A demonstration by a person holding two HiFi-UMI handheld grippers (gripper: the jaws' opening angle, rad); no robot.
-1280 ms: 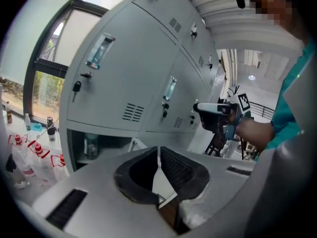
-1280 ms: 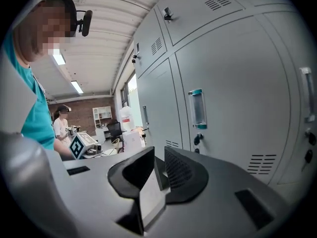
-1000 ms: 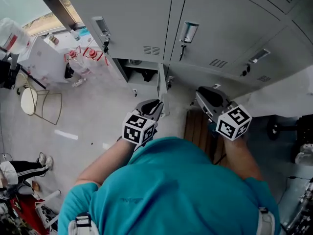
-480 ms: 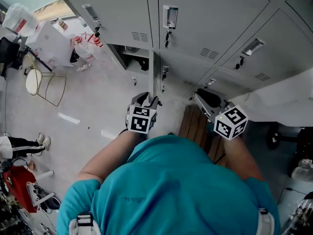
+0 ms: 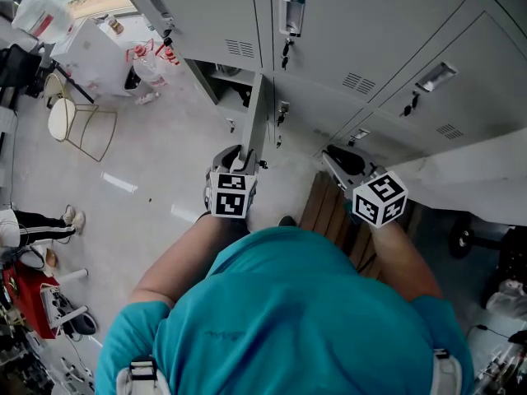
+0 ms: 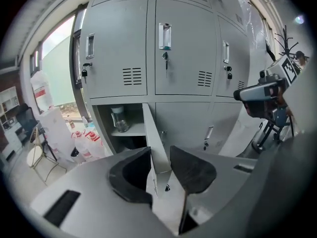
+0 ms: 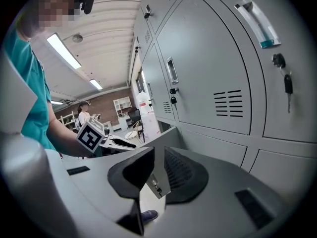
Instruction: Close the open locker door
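Observation:
The open locker door (image 5: 257, 113) stands edge-on out of the lower row of grey lockers. Behind it the open compartment (image 5: 229, 85) shows a shelf. My left gripper (image 5: 237, 153) is at the door's outer edge, low down. In the left gripper view the door (image 6: 151, 133) fills the gap between the jaws of my left gripper (image 6: 159, 157). They have opened wide and just closed a little, and I see no pad pressing. My right gripper (image 5: 339, 159) hangs open and empty to the door's right. The right gripper view looks past my right gripper (image 7: 159, 167) at the door (image 7: 166, 138).
A wooden slatted bench (image 5: 333, 216) lies below the right gripper. White sheeting (image 5: 478, 171) covers the right side. Bottles with red labels (image 5: 152, 56), a round stool (image 5: 70, 122) and a seated person's legs (image 5: 33, 220) are on the left. Keys hang from the upper locks (image 5: 286, 52).
Both grippers have sunk. The left gripper has tipped downward, its jaws have opened, and it now straddles the door's edge. The right gripper has drifted slightly left.

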